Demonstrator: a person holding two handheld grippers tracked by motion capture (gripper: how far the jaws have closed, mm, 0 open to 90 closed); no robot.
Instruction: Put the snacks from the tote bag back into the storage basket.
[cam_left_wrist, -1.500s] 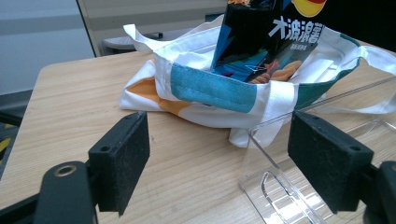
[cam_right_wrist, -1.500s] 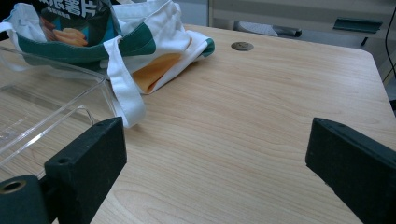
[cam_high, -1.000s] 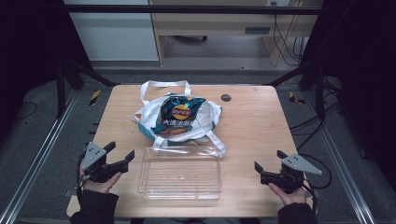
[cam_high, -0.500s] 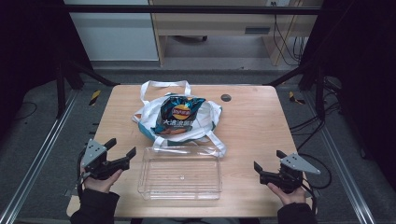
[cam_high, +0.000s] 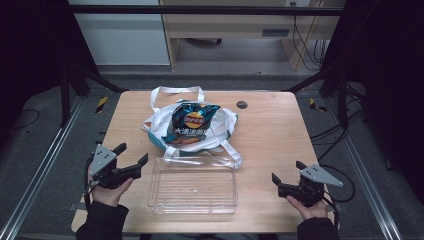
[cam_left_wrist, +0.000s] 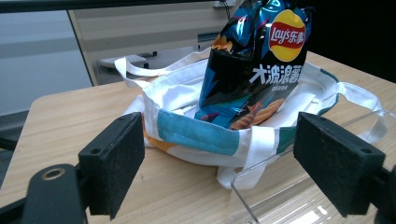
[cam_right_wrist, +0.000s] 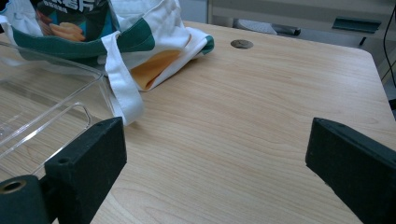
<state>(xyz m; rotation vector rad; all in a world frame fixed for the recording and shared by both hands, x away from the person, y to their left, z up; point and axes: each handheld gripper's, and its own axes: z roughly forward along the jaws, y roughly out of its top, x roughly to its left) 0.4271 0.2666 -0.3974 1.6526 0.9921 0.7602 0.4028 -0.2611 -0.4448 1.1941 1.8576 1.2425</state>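
A dark blue bag of crisps (cam_high: 192, 122) stands in a white cloth tote bag (cam_high: 220, 131) with teal trim at the table's middle. Just in front of it lies a clear plastic tray (cam_high: 192, 186), with nothing in it. My left gripper (cam_high: 133, 152) rests at the tray's left, open and holding nothing. In the left gripper view its gripper (cam_left_wrist: 224, 163) frames the tote (cam_left_wrist: 196, 133), the crisps (cam_left_wrist: 257, 60) and a corner of the tray (cam_left_wrist: 280, 196). My right gripper (cam_high: 286, 171) is open at the tray's right. In the right gripper view the gripper (cam_right_wrist: 219, 158) spans bare wood.
A wooden table (cam_high: 280, 130) carries everything. A small dark round cap (cam_high: 242, 104) sits in its far side, also the cap (cam_right_wrist: 242, 44) beyond the tote (cam_right_wrist: 154, 42). A white strap (cam_high: 230, 152) drapes toward the tray's far rim (cam_right_wrist: 42, 102). Black frame rails flank the table.
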